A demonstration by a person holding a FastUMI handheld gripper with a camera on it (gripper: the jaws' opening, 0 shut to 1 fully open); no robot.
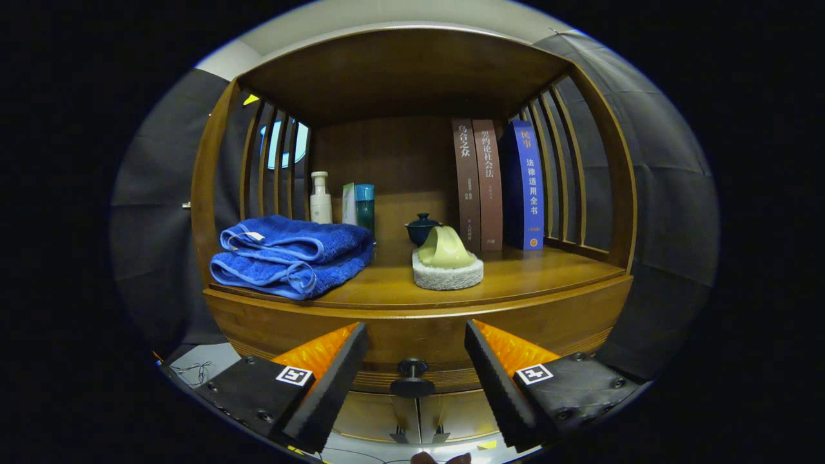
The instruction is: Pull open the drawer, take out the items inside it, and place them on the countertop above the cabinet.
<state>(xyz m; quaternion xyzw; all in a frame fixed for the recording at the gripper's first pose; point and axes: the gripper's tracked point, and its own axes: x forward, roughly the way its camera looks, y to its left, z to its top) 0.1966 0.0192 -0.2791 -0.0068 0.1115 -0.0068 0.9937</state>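
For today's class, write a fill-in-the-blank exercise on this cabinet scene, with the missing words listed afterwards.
1. The tongs are ____, with the drawer knob in the gap between them, untouched.
2. The folded towels on the countertop are ____ in colour.
3. Behind the scrubbing pad, ____ books stand upright.
4. The white bottle stands ____ the towels.

Missing words: open; blue; three; behind
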